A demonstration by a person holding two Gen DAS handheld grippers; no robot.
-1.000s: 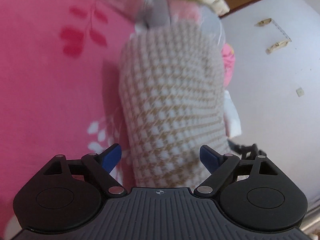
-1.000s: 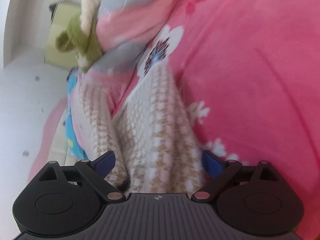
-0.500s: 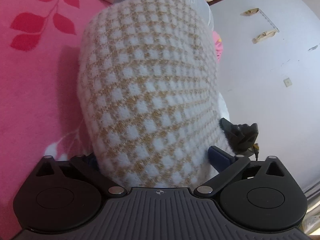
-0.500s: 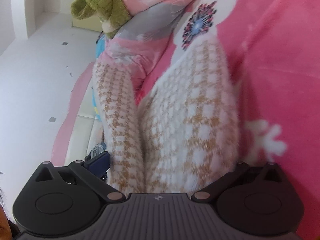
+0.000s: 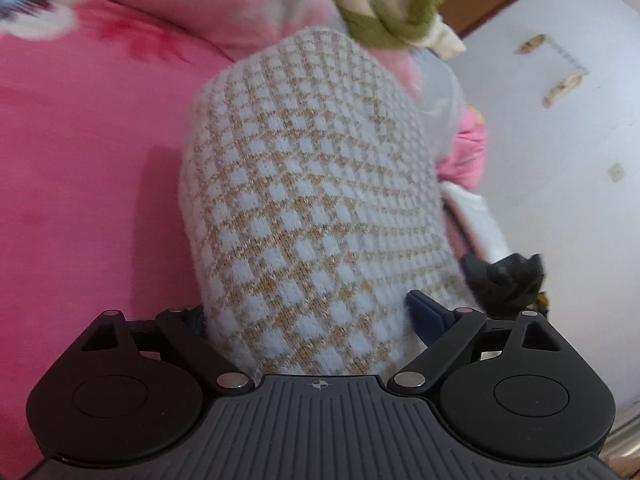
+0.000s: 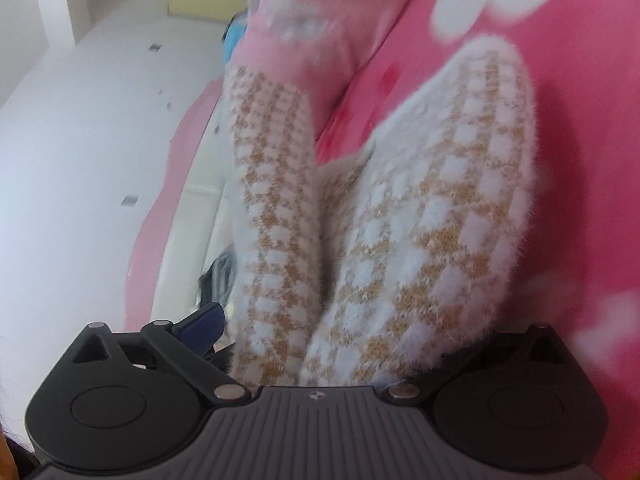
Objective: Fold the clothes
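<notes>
1. Our left gripper (image 5: 316, 320) grasps the checked knit garment (image 5: 312, 208): the cloth fills the gap between its fingers and drapes ahead of the tool, lifted over the pink bedspread (image 5: 80, 152).
2. Our right gripper (image 6: 316, 328) grasps the same knit (image 6: 420, 240); two lobes of it run forward from the jaws, bunched.
3. Risk: the fuzzy yarn may slip from a pinch, dropping one edge and spoiling the fold line. We judge that uneven pull between the two tools would cause it.
4. Risk: the bunched lobes ahead of the right tool may crease if laid down without spreading.
5. Hidden: the left tool's left fingertip and the right tool's right fingertip sit under the cloth. The garment's full outline is cut off, so its fold stage is unclear.
6. Blurred: the green plush (image 5: 384, 12) and pink bundle beyond.
</notes>
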